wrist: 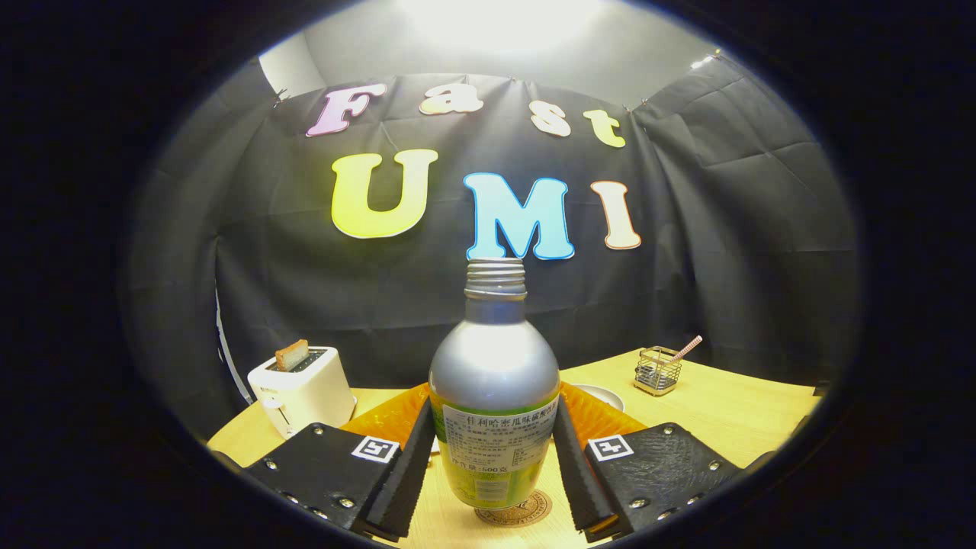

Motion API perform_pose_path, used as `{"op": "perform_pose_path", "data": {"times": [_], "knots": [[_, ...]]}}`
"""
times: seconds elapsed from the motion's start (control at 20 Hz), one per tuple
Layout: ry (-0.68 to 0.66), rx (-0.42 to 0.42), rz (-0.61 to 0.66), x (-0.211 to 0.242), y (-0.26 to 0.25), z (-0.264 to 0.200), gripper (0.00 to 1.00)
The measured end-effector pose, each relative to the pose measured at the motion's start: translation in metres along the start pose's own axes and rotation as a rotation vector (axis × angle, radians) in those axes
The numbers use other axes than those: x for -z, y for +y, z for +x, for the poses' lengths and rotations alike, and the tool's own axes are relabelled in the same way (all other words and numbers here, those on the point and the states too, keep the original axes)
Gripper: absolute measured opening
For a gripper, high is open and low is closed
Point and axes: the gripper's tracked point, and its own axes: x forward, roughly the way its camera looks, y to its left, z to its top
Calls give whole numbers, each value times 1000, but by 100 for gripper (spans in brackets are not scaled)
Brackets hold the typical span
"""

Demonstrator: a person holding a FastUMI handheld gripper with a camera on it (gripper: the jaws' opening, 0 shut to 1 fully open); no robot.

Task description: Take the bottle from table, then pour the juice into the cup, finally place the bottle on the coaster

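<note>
A silver bottle [494, 366] with a green label and an open threaded neck stands upright between my two fingers. Its base rests on a round brown coaster [534, 512] on the wooden table [732, 412]. My gripper [492, 427] is shut on the bottle, both pads pressing against its labelled sides. Just beyond the right finger shows the white rim of a cup [604, 394], mostly hidden behind that finger.
A white toaster [301, 390] with a slice of bread in it stands at the table's back left. A small wire holder [657, 370] with a straw sits at the back right. The black cloth wall closes off the table's far side.
</note>
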Motion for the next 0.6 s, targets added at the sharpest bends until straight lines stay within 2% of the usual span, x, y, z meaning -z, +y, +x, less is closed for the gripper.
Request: {"op": "perform_pose_path", "data": {"times": [0.6], "knots": [[-11, 19, -64, 33, -11, 9, 76]]}}
